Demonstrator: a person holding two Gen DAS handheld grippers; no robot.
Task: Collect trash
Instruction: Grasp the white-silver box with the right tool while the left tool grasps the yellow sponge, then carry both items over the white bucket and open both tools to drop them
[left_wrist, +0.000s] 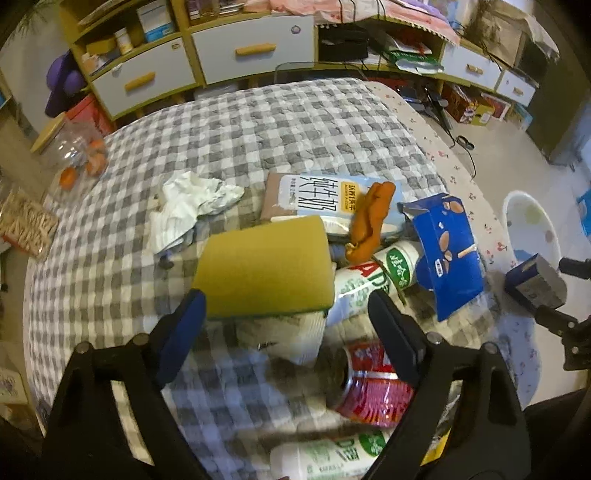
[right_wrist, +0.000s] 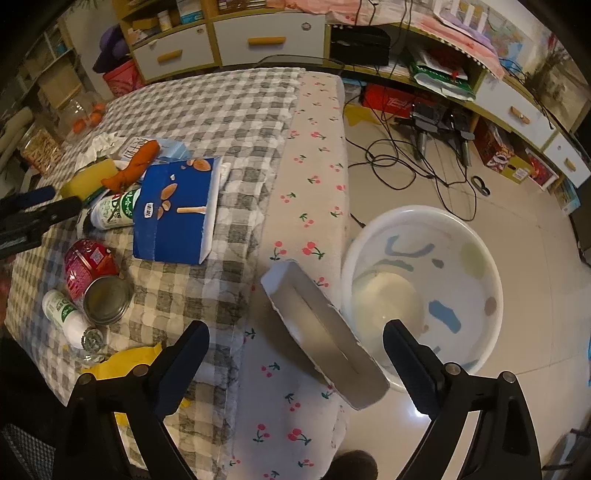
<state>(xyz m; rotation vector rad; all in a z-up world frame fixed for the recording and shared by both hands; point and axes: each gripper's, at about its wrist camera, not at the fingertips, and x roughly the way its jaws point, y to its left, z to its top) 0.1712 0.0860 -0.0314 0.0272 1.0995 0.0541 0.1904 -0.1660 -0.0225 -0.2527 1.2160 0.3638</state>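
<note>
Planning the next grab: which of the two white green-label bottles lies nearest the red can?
The small white bottle at the table's near edge, touching the red can; the other bottle lies beside the blue carton.

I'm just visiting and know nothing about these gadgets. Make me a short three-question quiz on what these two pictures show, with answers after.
1. True or false: the yellow sponge lies on the floor.
2. Which thing stands on the floor beside the bed? A) white basin B) red can C) blue carton
3. Fill in: between the right gripper's open fingers sits a flat torn ____ with a silver inside.

Key
1. False. It rests on the trash pile on the checked quilt, just ahead of the left gripper, whose fingers stand apart.
2. A
3. Box; whether the pads touch it cannot be told.
</note>
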